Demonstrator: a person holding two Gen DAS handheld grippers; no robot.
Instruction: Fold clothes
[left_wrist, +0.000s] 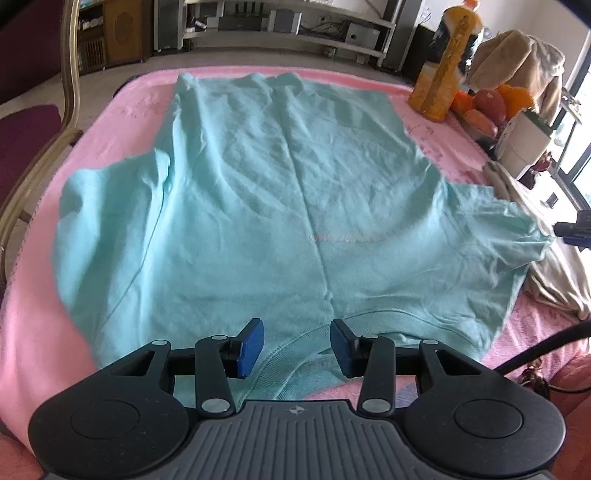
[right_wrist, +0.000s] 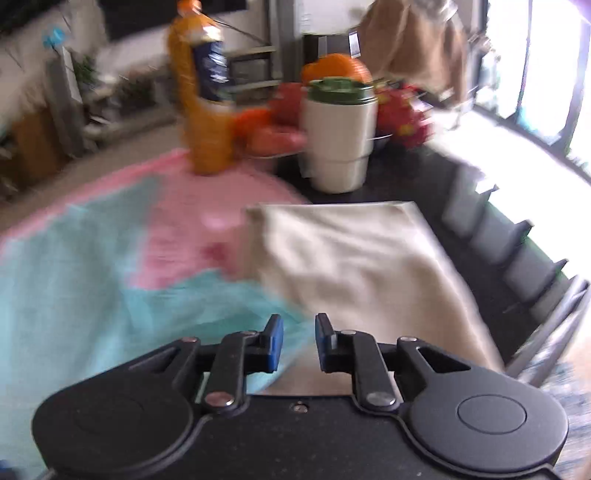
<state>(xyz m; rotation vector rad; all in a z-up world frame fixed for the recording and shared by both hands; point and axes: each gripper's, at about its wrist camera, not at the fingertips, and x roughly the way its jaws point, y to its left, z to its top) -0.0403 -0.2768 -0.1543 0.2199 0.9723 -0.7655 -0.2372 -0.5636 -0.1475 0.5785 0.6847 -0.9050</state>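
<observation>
- One T-shirt (left_wrist: 280, 206), pale turquoise: we find it spread flat on the pink blanket (left_wrist: 33, 332), filling the centre of the left wrist view, collar at the lower middle, hem toward the top, both sleeves out to the sides.
- One left gripper (left_wrist: 297, 347): jaws parted over the collar, nothing between the pads; released.
- One right gripper (right_wrist: 299, 341): jaws a little apart, gripping nothing, low in its blurred view over the shirt's right sleeve edge.
- Step in hand, as we judge it: the shirt is laid out, no fold made yet; we are placing both grippers for the first fold.
- Next move calls for: each gripper to pinch cloth at a sleeve or shoulder, then carry it across the body.
- One cream cloth (right_wrist: 362, 266), right of centre, beside the sleeve.
- One orange drink bottle (right_wrist: 201, 103), upper left.
- One white cup (right_wrist: 340, 136) with green lid, upper middle.
- Fruit behind the cup: too blurred for us to count.
</observation>
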